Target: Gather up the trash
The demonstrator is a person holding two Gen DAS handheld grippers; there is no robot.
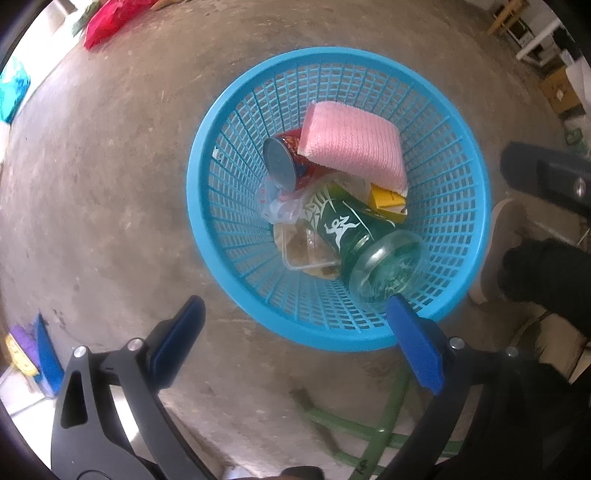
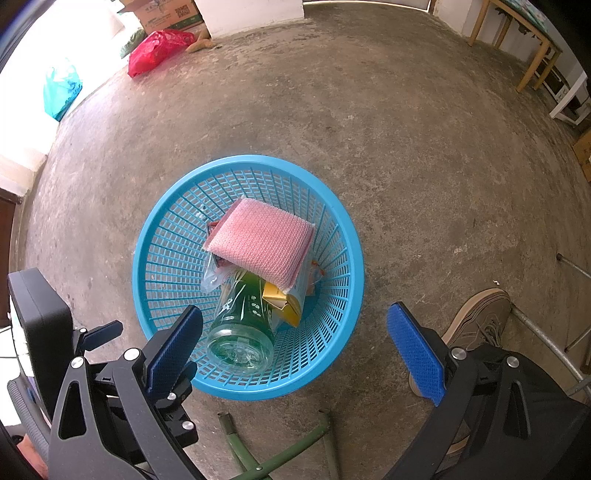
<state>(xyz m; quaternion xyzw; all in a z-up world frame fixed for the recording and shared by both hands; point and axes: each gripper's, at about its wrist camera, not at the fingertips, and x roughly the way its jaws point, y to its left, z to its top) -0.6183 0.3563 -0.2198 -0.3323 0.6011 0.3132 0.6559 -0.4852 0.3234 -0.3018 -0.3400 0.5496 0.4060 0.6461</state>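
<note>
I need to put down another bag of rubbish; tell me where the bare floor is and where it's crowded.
Bare concrete floor runs beyond the blue basket toward the wooden table, and between the basket and the red bag. Crowded: the basket, filled with a pink sponge, green bottle and can, and the side nearest the shoe.

A bare concrete floor [image 2: 406, 129] is suggesting a storeroom or garage-like home space, with a cardboard box [image 2: 162, 14], plastic bags [image 2: 159, 48] and a wooden table [image 2: 524, 40] lining its edges.
</note>
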